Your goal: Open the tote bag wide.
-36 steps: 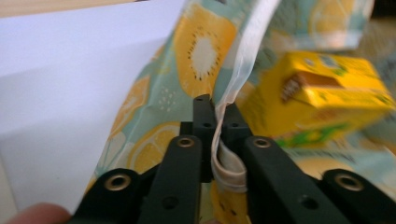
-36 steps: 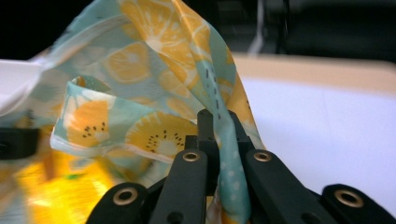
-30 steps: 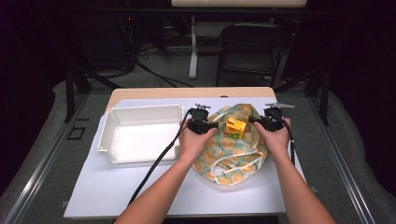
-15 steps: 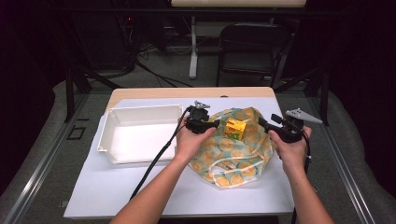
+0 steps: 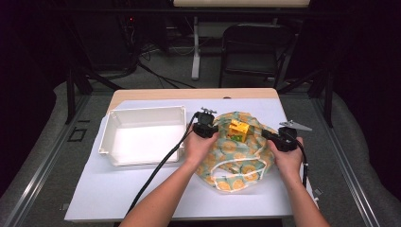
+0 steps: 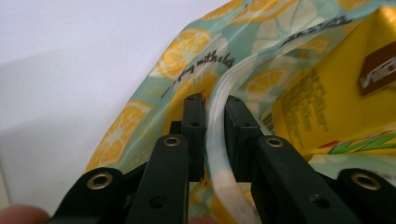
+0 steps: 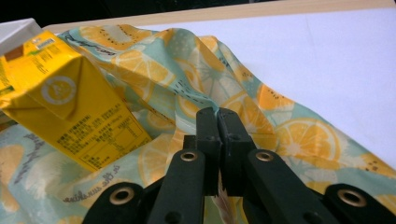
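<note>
I am keeping the left gripper (image 5: 206,128) on the near-left edge of the lemon-print bag (image 5: 236,158), its jaws just closing around the bag's white cord handle (image 6: 219,140), which is running between the pads. I am clamping the right gripper (image 5: 279,140) on the bag's fabric at its right edge, jaws pressed together. The yellow drink carton (image 5: 238,130) is standing inside the bag's open mouth between both grippers. The white tray (image 5: 142,135) is sitting just left of the bag on the white sheet (image 5: 108,194)

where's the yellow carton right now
In the high view the yellow carton sits in the open mouth of the lemon-print bag, right of the white tray, between the left gripper and right gripper.
</note>
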The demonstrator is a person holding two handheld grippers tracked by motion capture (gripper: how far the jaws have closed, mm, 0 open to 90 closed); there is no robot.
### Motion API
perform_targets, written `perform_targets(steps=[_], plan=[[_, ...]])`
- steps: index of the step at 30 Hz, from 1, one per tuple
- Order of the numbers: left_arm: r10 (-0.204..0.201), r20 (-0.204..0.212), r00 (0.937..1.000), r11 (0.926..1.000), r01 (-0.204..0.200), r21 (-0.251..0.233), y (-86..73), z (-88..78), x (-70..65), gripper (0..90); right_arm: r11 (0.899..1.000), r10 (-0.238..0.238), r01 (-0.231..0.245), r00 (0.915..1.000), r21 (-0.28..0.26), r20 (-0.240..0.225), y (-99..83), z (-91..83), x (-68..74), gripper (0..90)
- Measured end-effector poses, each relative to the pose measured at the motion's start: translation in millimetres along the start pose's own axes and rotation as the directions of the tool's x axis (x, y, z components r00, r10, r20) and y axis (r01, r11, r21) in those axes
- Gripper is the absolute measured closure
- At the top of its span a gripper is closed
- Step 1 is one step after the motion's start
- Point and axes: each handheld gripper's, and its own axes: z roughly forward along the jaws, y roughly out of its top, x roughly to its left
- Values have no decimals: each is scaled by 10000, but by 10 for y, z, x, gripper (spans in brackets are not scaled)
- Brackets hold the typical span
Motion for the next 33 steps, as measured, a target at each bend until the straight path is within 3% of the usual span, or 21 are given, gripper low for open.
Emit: perform_targets(steps=[3,5,8,11,12,15,19,20,21,22,23,25,26,27,28,29,30,32,33], plan=[[-114,-72,9999,9999,114,-26,-10,-20,8,783,10000,-3,3,10000,22,29,-16,9,6,882],[-509,-422,9978,9986,504,-131,-41,-34,34,779,9999,-108,109,9999,36,-46,-32,13,15,882],[-470,-770,9959,9988,461,-143,-62,-41,25,779,10000,-82,82,9999,-20,-108,-36,20,12,882],[-673,-1368,9883,9977,662,-128,-98,30,-9,778,10000,-9,7,9997,-92,-242,-31,37,0,884],[-762,-1496,9858,9971,756,-100,-117,89,-50,771,9995,214,-220,9994,-238,-267,-23,60,2,885],[-696,-1668,9835,9975,672,-205,-147,169,-89,774,9996,144,-150,9996,-243,-246,-7,87,-19,886],[-656,-1948,9786,9978,650,-94,-201,294,-53,786,9997,193,-193,9998,-122,6,-30,131,-57,890],[-613,-1995,9780,9981,624,-5,-221,331,-36,786,9990,293,-305,9988,312,392,-64,168,-125,895],[-539,-2024,9778,9985,541,-42,-237,349,-26,786,9982,443,-464,9974,376,562,-86,191,-146,895],[-506,-2064,9772,9987,498,-92,-240,354,-30,786,9982,443,-464,9974,376,562,-86,191,-146,895],[-458,-2188,9747,9989,438,-143,-246,359,-46,787,9959,348,-416,9958,801,844,-125,226,-178,895],[-475,-2137,9758,9989,468,-84,-243,350,-46,784,9946,303,-387,9957,958,880,-139,237,-183,893],[-421,-1925,9804,9991,416,-65,-237,321,-59,680,9939,304,-396,9955,1025,900,-160,238,-177,811],[-421,-1925,9804,9991,416,-65,-237,321,-59,620,9939,304,-396,9955,1025,900,-160,238,-177,811],[-224,-1856,9824,9994,170,-308,-228,242,-104,557,9968,398,-449,9963,661,765,-136,189,-157,627],[-224,-1856,9824,9994,170,-308,-228,242,-104,518,9968,398,-449,9963,661,765,-136,189,-157,627],[-180,-1628,9865,9985,94,-532,-193,142,-144,472,9993,227,-249,9970,295,735,-85,82,-123,499],[-236,-1386,9901,9978,147,-649,-170,92,-148,419,10000,63,-59,9981,-78,612,-41,-29,-82,418],[-351,-1201,9921,9967,260,-764,-142,21,-147,419,10000,63,-59,9981,-78,612,-41,-29,-82,418]])
